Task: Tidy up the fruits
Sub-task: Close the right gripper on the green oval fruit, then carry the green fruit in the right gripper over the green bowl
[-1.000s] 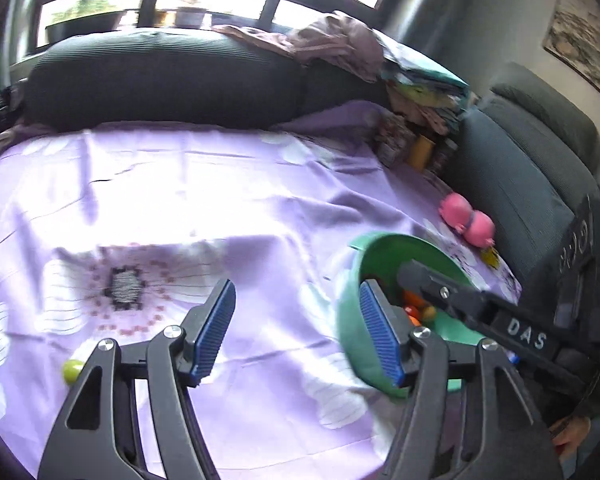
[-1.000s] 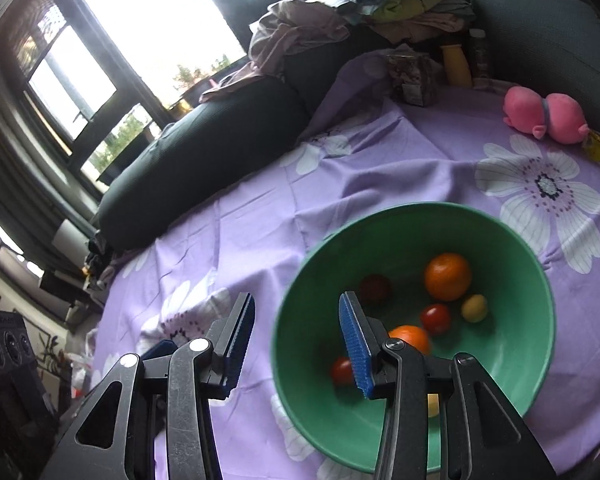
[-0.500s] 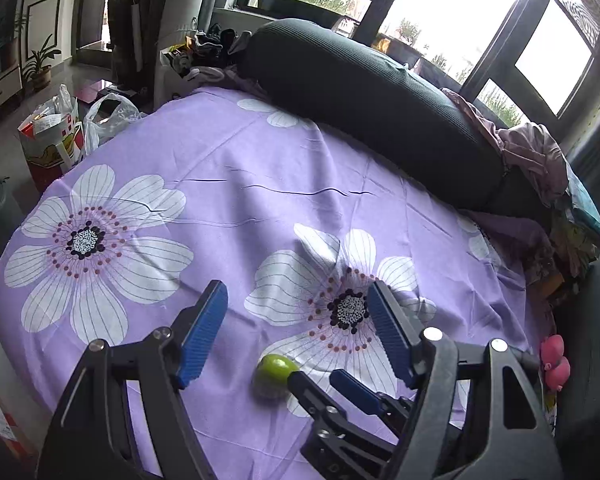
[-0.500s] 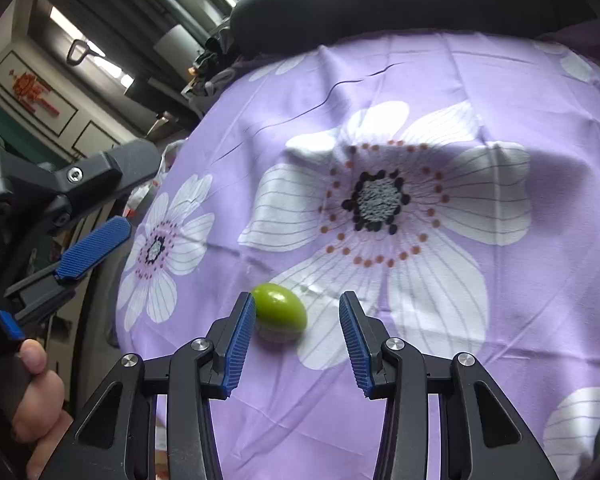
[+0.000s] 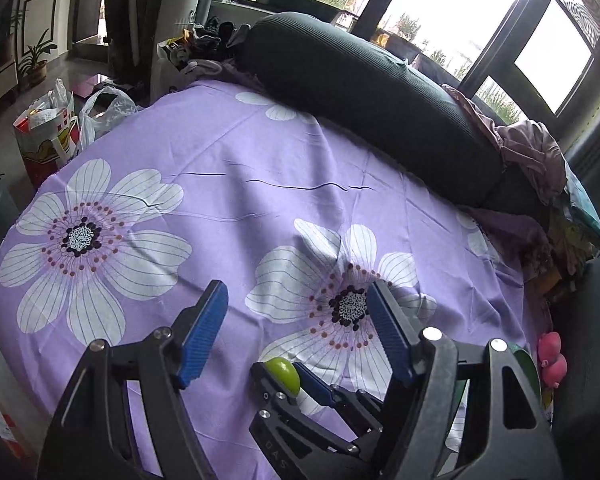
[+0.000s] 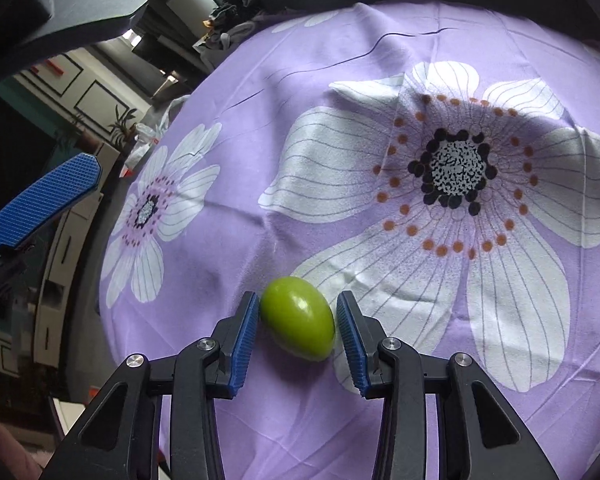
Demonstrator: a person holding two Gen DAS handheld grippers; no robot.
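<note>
Low in the right wrist frame, the right gripper had just been closing around the green fruit; its left pad touched the skin, the right stood just clear. Smooth, glossy and egg-shaped, it lay on the purple flowered cloth; the left gripper stood wide and empty.

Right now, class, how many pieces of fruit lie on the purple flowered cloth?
1. A small green oval fruit lies near the cloth's edge, between the right hand-held gripper's closing blue pads. The green bowl is mostly hidden, so other fruit may be out of sight.
</note>
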